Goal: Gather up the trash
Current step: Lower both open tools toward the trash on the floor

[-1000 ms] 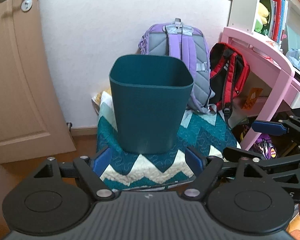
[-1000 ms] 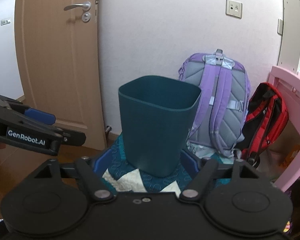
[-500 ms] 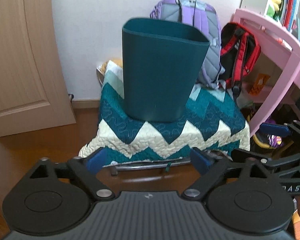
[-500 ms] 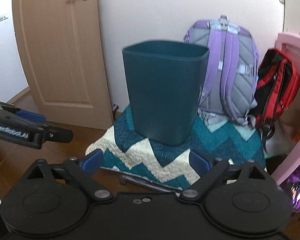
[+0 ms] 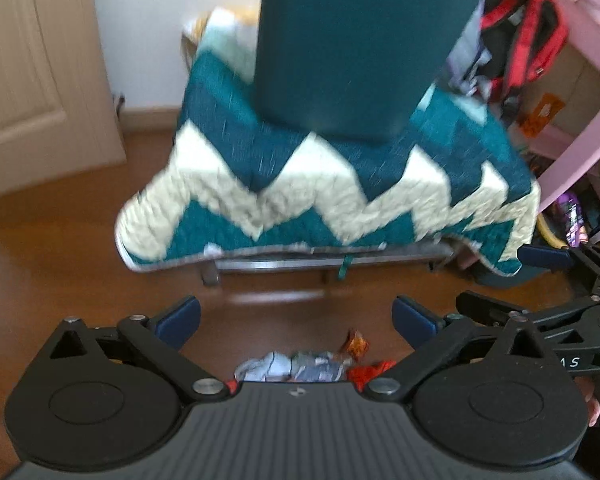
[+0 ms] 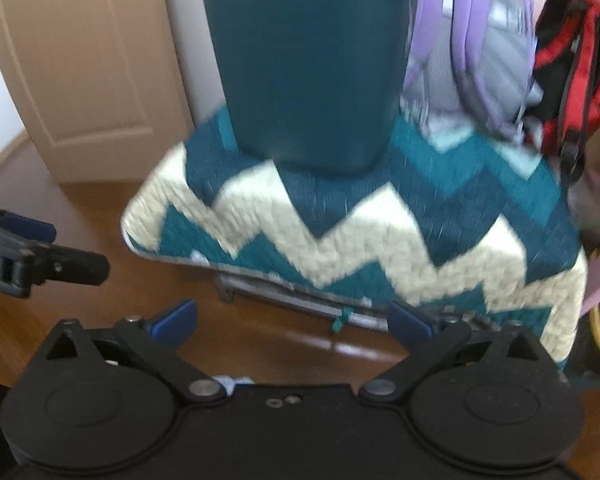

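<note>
Wooden floor (image 5: 60, 248) fills the foreground below a quilt-covered low stand (image 5: 340, 184) carrying the teal bin (image 5: 360, 48). Only the left view shows the crumpled wrappers (image 5: 300, 366), lying just below and between the left hand-held gripper (image 5: 296, 318); both its jaws and the right hand-held gripper's (image 6: 292, 320) have just been opening, empty, and stand wide apart.

A low bench (image 5: 328, 258) draped with a teal and cream zigzag quilt (image 5: 340, 184) is seen on a brown wooden floor (image 5: 52, 240). Behind the bench a white wall (image 5: 160, 20) is shown, with a pale wooden door (image 5: 28, 80) to the bench's left. A purple backpack (image 6: 472, 40) and a red backpack (image 6: 576, 60) are propped behind the bench, and pink furniture (image 5: 580, 60) is placed to its right.
</note>
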`<state>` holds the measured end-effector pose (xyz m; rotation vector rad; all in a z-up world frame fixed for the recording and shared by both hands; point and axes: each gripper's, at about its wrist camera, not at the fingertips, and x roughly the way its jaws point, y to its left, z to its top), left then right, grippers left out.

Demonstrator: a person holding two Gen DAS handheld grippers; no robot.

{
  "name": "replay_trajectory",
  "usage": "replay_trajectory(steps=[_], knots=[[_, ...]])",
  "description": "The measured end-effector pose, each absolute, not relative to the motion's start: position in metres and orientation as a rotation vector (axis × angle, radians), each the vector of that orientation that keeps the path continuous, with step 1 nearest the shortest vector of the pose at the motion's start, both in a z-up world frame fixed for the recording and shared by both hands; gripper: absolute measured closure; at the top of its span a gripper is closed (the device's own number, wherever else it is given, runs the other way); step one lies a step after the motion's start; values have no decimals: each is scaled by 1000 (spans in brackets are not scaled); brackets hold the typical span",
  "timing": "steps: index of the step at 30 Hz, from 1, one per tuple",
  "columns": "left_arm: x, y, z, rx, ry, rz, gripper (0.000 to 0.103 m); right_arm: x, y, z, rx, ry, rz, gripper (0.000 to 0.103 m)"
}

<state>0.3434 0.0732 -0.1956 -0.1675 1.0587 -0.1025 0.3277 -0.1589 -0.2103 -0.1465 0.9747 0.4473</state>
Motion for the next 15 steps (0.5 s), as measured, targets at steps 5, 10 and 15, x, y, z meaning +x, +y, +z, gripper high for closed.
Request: replay_trajectory(steps=[5, 10, 15], knots=[[368, 78, -254, -142, 1154, -112, 0, 347, -153, -273, -149, 1089, 428, 1], [389, 73, -312, -29, 1244, -119, 0, 360, -144, -330, -201, 1180, 443, 1], [402, 66, -372, 86, 1317, -139, 0, 367, -131, -395, -307, 1337, 489, 5]])
